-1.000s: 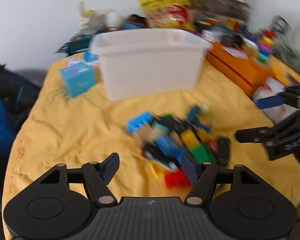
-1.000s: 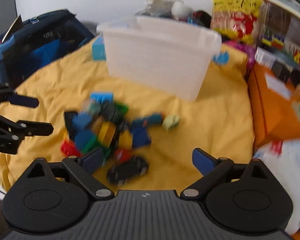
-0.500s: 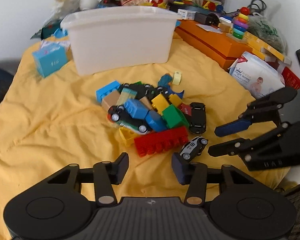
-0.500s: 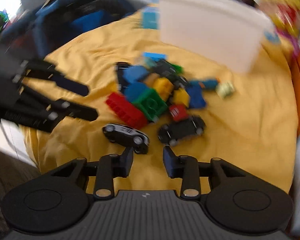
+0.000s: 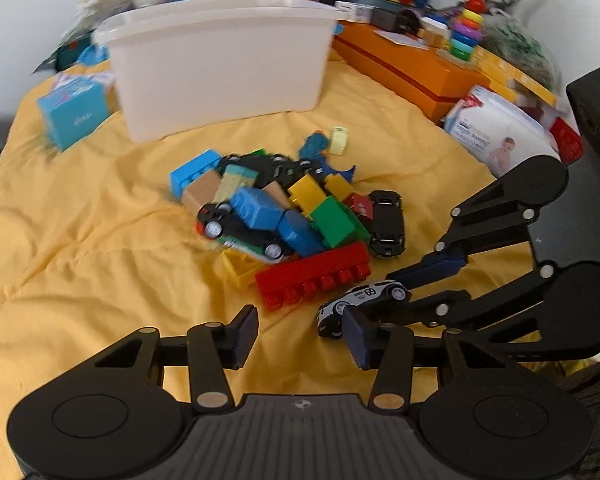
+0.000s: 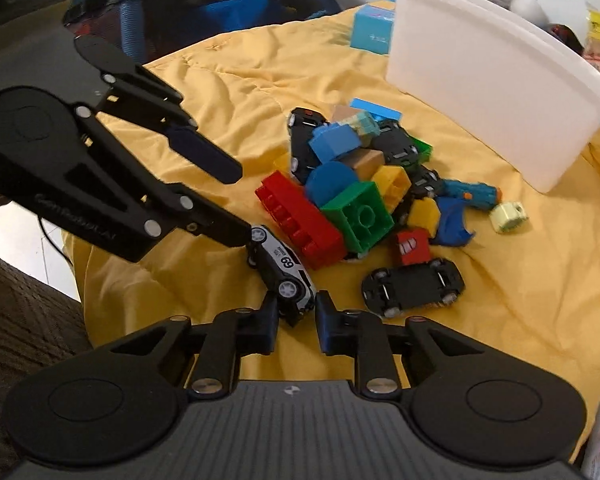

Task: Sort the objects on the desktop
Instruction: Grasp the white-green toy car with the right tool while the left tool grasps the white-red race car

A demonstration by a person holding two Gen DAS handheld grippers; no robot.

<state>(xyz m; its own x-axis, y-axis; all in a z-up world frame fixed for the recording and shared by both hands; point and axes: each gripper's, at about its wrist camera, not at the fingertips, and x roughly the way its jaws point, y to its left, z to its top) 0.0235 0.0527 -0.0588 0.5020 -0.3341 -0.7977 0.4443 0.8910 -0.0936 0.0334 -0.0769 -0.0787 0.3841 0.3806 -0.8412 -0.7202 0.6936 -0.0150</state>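
- Cloth (image 5: pixel 80 240): yellow, wrinkled, spread under all task items.
- Left gripper (image 5: pixel 296 334): held low over bare cloth at the near edge of the pile; its jaws are spread apart with nothing between them. In the right wrist view it (image 6: pixel 236 204) enters from the left, and its lower finger reaches the rear of the toy car.
- Blue box (image 5: pixel 74 114): located at far left, just beside the white bin.
- White bin (image 5: pixel 220 60): set upright behind the pile, near it but apart; its contents cannot be seen.
- Pile of blocks and cars (image 5: pixel 284 208): heaped at centre. A red block (image 5: pixel 314 276) lies along its near edge; a green block (image 5: pixel 338 220) rests above it.
- White toy car marked 69 (image 6: pixel 284 266): lying on the cloth, just beside the red block.
- Right gripper (image 6: pixel 296 318): jaws narrowed around the nose of the car; firm contact cannot be confirmed.
- Black car (image 6: pixel 414 286): overturned, wheels up, right of the pile.
- Orange box (image 5: pixel 412 66): positioned at far right, behind.
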